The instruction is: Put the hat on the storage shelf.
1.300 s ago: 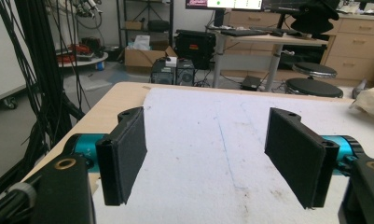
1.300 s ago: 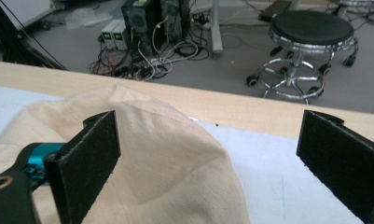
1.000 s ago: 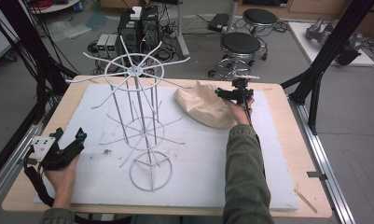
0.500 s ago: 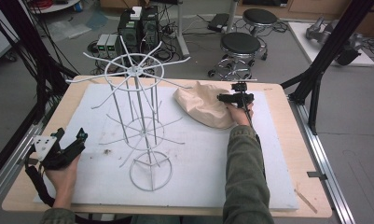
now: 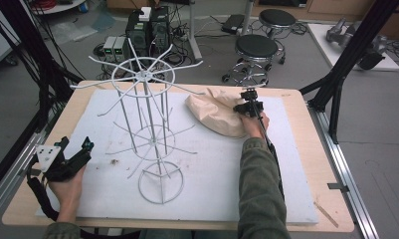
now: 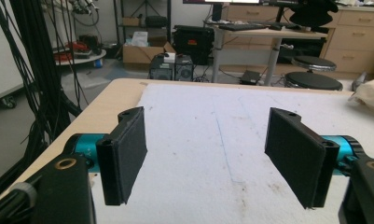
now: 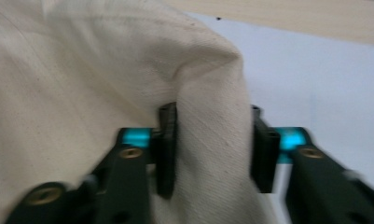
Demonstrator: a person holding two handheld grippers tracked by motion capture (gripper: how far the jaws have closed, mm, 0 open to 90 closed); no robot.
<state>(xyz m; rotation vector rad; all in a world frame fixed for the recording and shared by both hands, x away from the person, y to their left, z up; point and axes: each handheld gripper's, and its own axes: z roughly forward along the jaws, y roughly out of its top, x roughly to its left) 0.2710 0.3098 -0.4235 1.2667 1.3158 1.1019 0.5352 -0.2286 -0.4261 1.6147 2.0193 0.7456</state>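
Two grippers work over a wooden table (image 5: 306,164) topped by a white mat (image 5: 222,169), which bears brown smudges near the left hand. At the mat's middle stands a white wire rack (image 5: 146,130), a pole with spoked rings at top and middle and a hoop base; its thin arms are hard to trace against the white mat.

Far right of the rack lies a beige cloth (image 5: 214,113), bunched in a heap on the mat; how it is folded underneath cannot be told. In the left gripper view just its edge (image 6: 372,93) shows, cut off at the right border.

At the cloth's right end, the right gripper (image 5: 248,107) reaches in from the near side, its sleeve and hand trailing behind. Its jaws have just been closing, and in the right gripper view a thick fold of cloth (image 7: 212,140) sits between the two black pads, both pressed against it: it is grasping the cloth. That view is blurred, and the fold covers much of each pad.

Near the left corner, the left gripper (image 5: 72,149) rests in its hand by the mat's edge, well apart from cloth and rack. Its jaws stand wide and released (image 6: 205,156), bare mat between them.
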